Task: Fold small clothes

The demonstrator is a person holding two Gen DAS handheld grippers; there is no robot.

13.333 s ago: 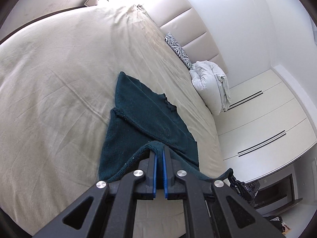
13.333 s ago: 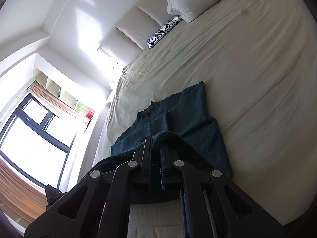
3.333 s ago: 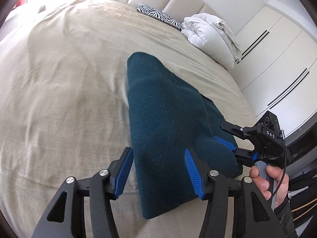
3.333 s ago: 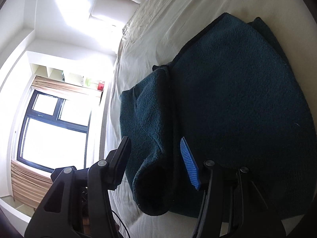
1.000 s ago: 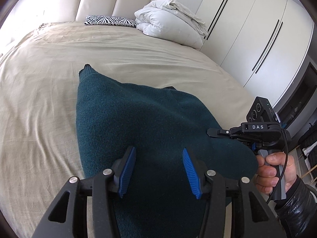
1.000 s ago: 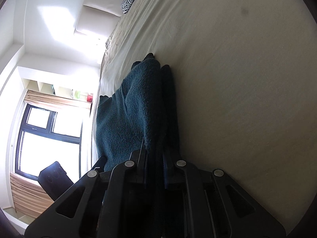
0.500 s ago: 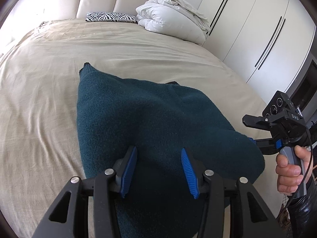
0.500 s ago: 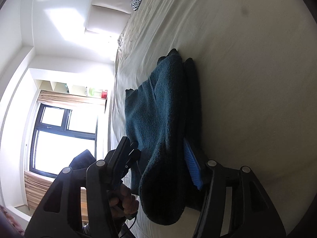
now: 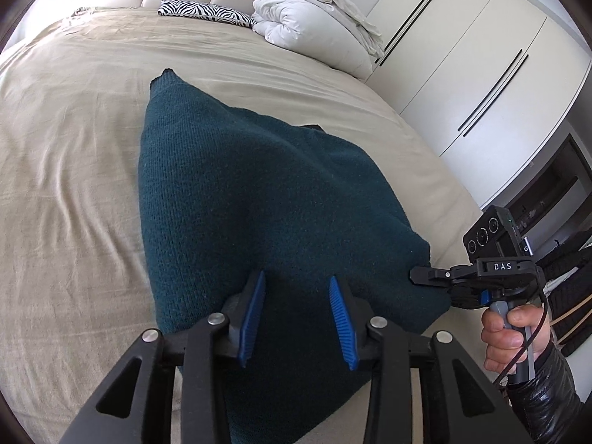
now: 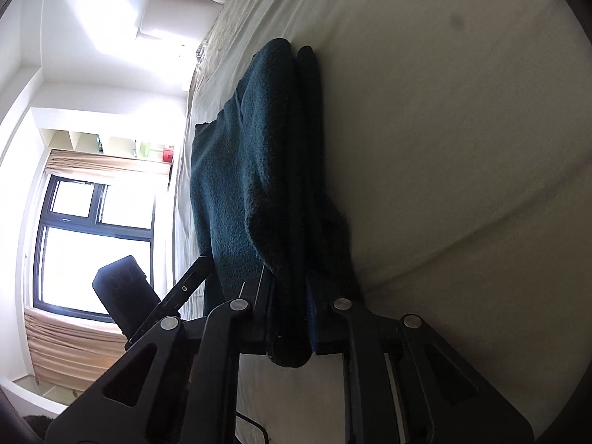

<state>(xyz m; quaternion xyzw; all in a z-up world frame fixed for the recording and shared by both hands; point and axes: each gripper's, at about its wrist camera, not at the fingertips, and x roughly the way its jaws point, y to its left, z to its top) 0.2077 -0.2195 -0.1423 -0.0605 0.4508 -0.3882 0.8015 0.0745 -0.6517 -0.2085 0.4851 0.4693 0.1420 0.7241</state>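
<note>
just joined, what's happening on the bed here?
A person is folding a dark teal knit sweater on a beige bedsheet using two handheld grippers. The right gripper is shut on the sweater's folded edge, several layers between its jaws. The left gripper sits over the near end, jaws closing, blue pads not yet pressing the fabric. A white duvet lies by the headboard.
</note>
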